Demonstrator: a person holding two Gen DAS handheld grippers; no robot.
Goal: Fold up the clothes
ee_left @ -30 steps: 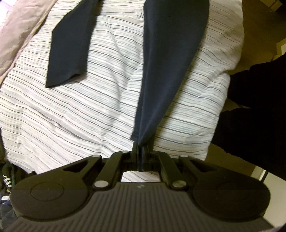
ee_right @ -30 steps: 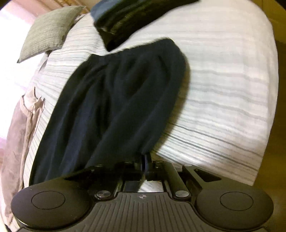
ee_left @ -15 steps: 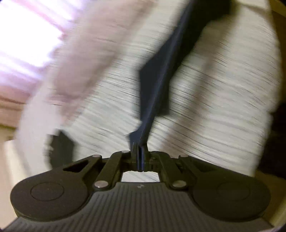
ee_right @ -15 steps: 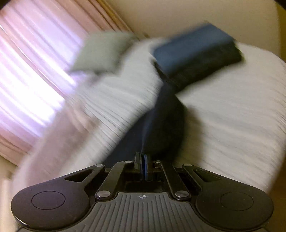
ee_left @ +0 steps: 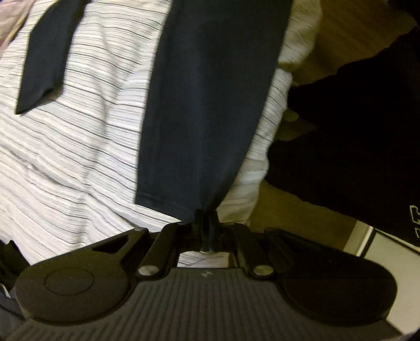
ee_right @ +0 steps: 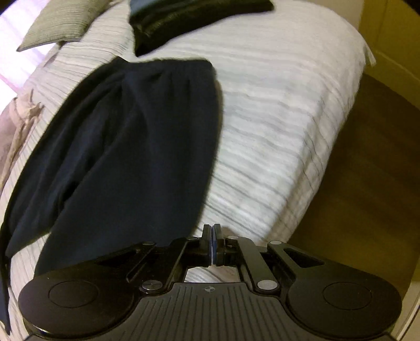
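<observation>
Navy trousers (ee_right: 136, 147) lie spread across a striped bed (ee_right: 275, 136). The left gripper (ee_left: 206, 223), held low at the bed's edge, is clamped on a trouser-leg hem; the right gripper (ee_right: 212, 236), jaws pressed together, holds nothing beside the trousers.

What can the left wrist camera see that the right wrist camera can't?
Only the left wrist view shows the left gripper shut on a trouser leg hem, and a person's dark clothing beside the bed. Only the right wrist view shows the right gripper, shut, a grey pillow, and a folded dark pile. Both show the navy trousers lying on the striped bedspread.
</observation>
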